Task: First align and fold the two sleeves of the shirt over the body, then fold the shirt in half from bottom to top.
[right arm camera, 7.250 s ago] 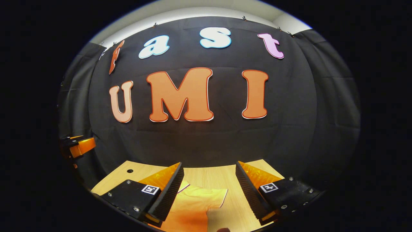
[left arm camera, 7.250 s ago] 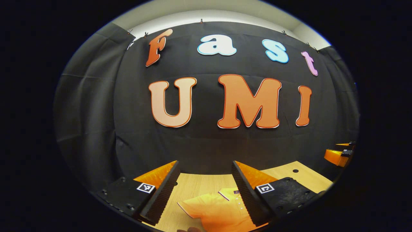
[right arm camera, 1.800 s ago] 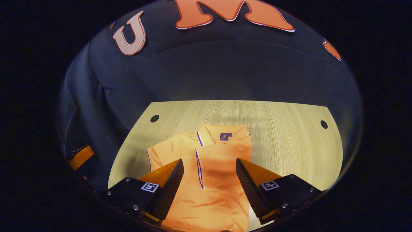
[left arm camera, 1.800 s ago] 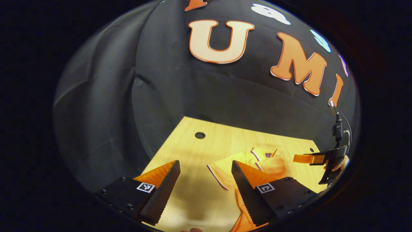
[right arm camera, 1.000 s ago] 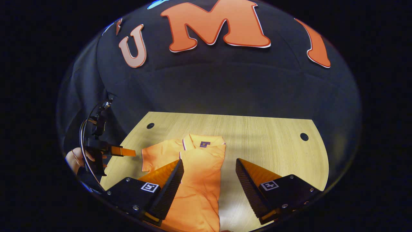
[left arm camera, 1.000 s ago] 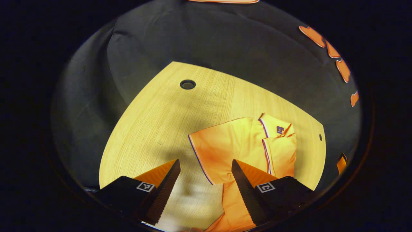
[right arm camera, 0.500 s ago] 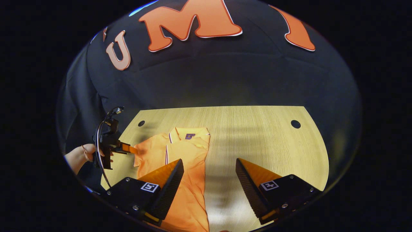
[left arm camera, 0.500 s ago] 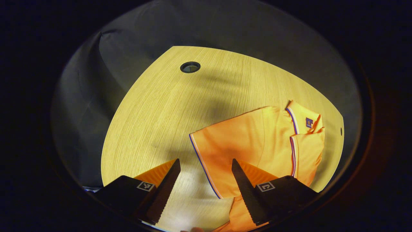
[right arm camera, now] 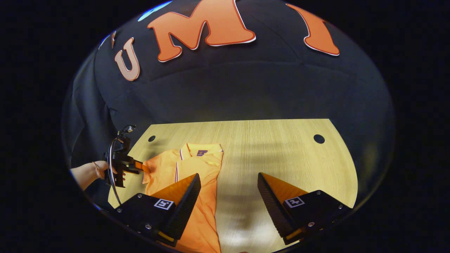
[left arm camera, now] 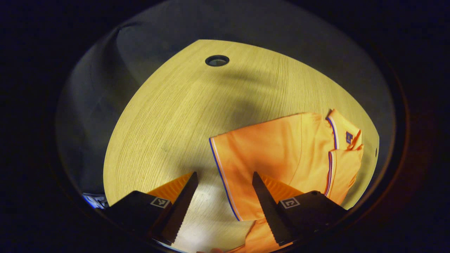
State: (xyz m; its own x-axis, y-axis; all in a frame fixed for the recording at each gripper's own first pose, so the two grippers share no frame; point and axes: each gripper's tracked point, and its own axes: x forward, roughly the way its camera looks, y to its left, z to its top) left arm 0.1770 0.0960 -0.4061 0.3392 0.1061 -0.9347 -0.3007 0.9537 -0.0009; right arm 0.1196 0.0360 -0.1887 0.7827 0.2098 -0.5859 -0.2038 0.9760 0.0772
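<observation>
An orange polo shirt lies flat on the wooden table, collar toward the far side. One sleeve is folded over the body; the other sleeve lies spread out, and its striped cuff runs between my left gripper's fingers. My left gripper hovers open over that cuff. In the right gripper view the left gripper sits at the sleeve's outer edge, held by a hand. My right gripper is open above bare table just right of the shirt.
The table has round cable holes near its far corners. Black cloth walls stand close behind the table and along its left side. Bare wood stretches to the right of the shirt.
My left gripper has moved in over the spread sleeve, whose cuff now lies between its fingers. My right gripper has drifted right, off the shirt. Both stay open.
</observation>
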